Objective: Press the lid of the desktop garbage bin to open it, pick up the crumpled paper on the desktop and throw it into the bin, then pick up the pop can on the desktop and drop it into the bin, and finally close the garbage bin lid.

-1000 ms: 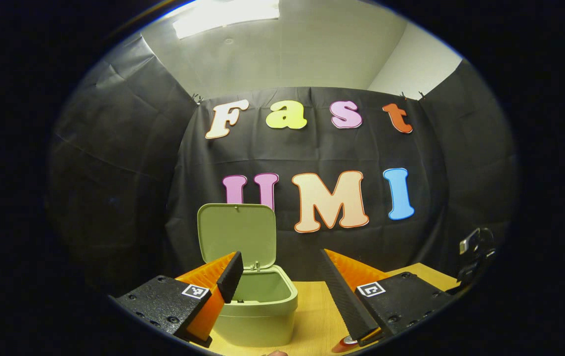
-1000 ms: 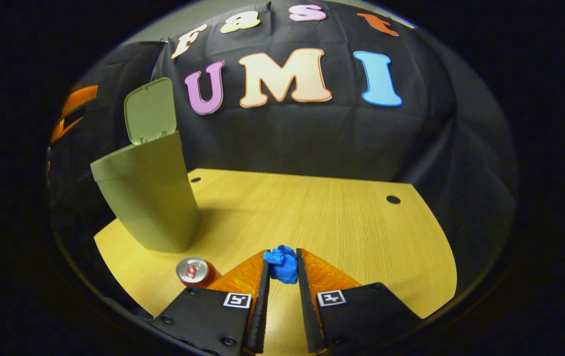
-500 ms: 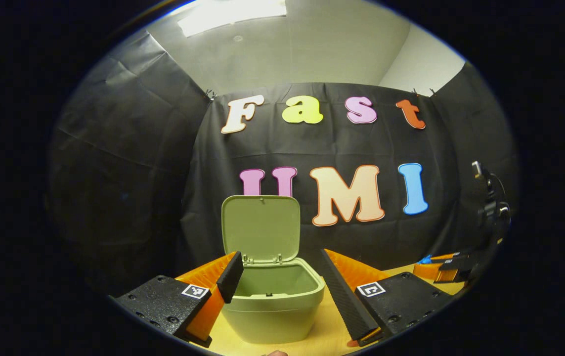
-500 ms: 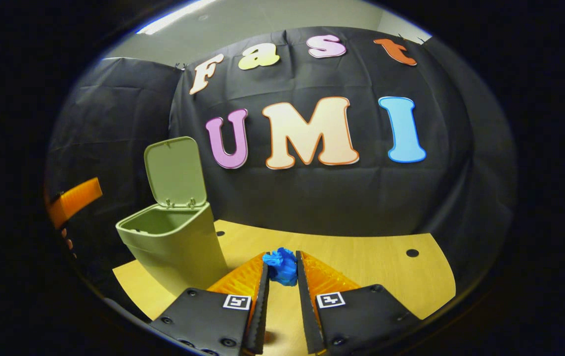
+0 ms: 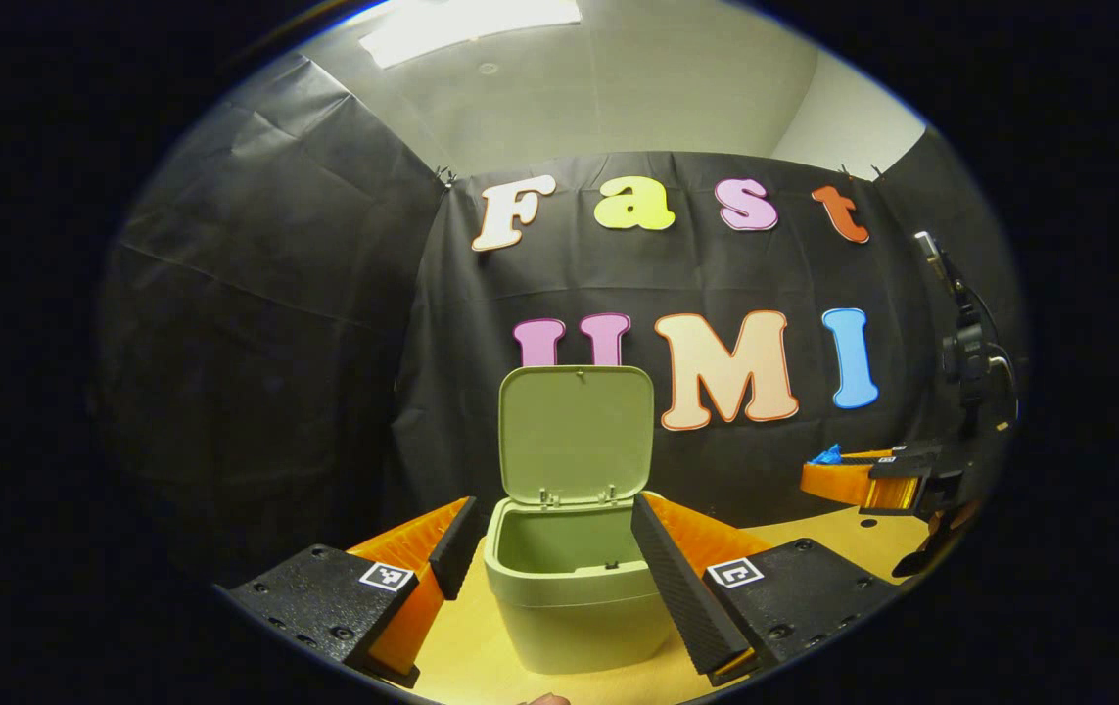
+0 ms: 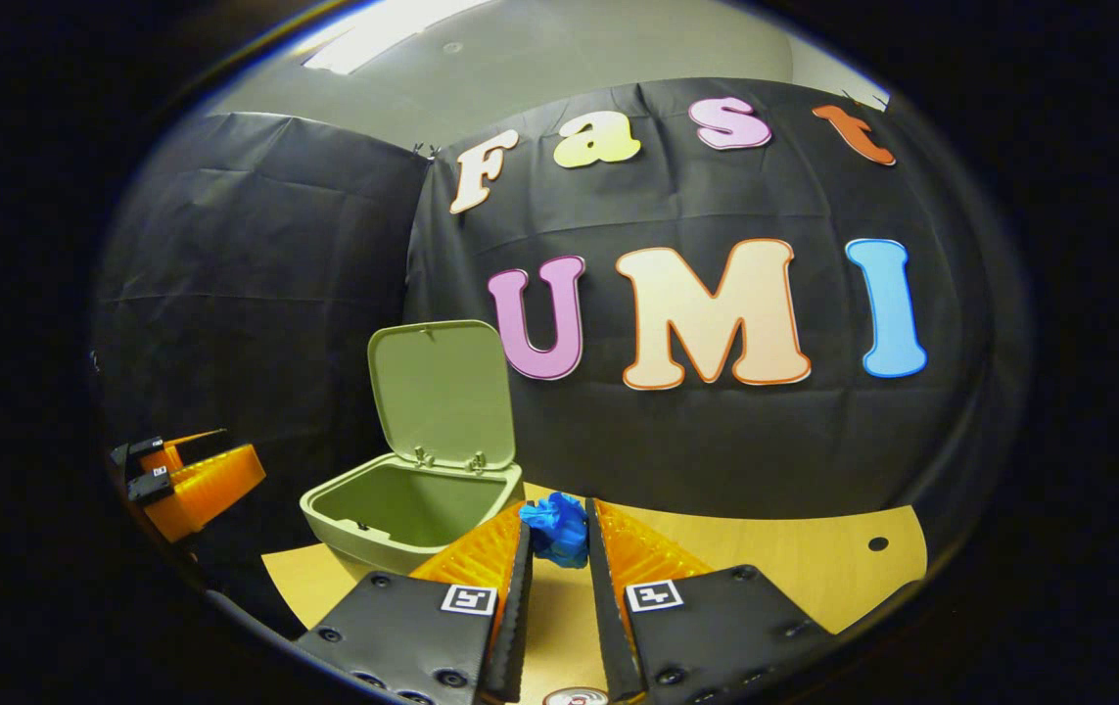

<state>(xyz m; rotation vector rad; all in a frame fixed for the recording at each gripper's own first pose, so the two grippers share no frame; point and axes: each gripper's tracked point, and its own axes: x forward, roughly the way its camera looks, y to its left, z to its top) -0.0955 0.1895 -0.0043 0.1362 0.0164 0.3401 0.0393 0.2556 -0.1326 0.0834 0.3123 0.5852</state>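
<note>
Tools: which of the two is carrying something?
The right tool: its fingers are closed on the blue crumpled paper, near the open bin. The left tool is open and holds nothing.

Each handheld gripper, the left gripper (image 5: 549, 548) and the right gripper (image 6: 555, 578), carries two wedge-shaped fingers with ridged outer faces and serrated inner pads, mounted on textured black blocks studded with dark screws. Every block bears a small square black-and-white marker. A thin dark strand beside the far gripper may be a cable.
</note>
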